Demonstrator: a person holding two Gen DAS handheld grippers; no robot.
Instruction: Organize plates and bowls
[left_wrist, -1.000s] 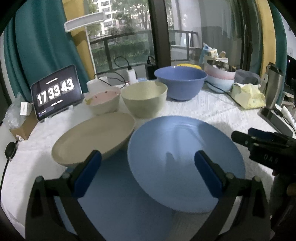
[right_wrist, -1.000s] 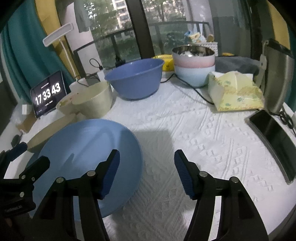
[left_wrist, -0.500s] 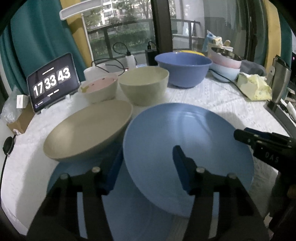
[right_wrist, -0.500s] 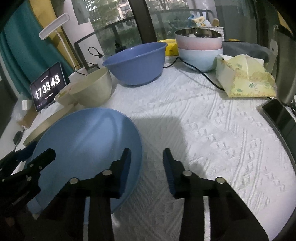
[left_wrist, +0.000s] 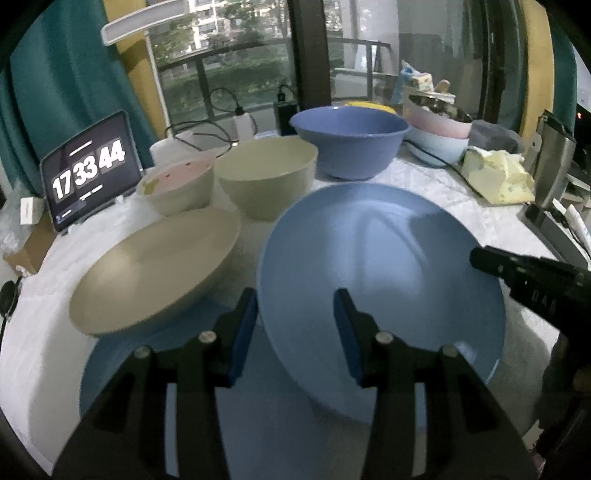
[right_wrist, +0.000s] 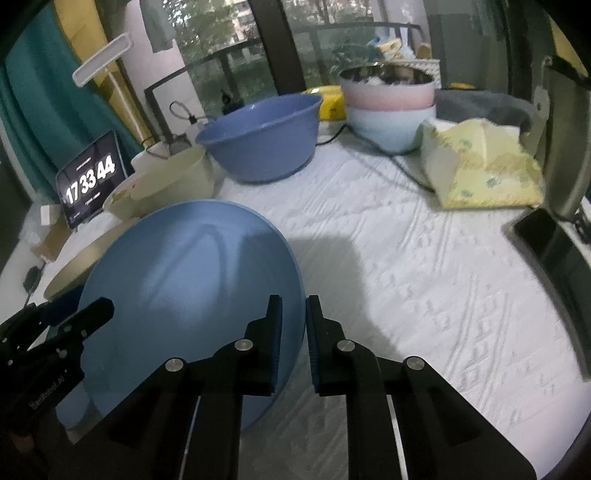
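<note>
We hold the left gripper (left_wrist: 295, 325) astride the near-left rim of the blue plate (left_wrist: 380, 280), jaws narrowed but apparently not yet clamped. The right gripper (right_wrist: 293, 332) pinches the plate's right rim near the table's (right_wrist: 406, 258) front edge. Lift level, clearing the beige plate (left_wrist: 155, 273).

Right hand-held gripper (right_wrist: 294, 325) clamped; left hand-held gripper (left_wrist: 295, 334) part-closed.
</note>
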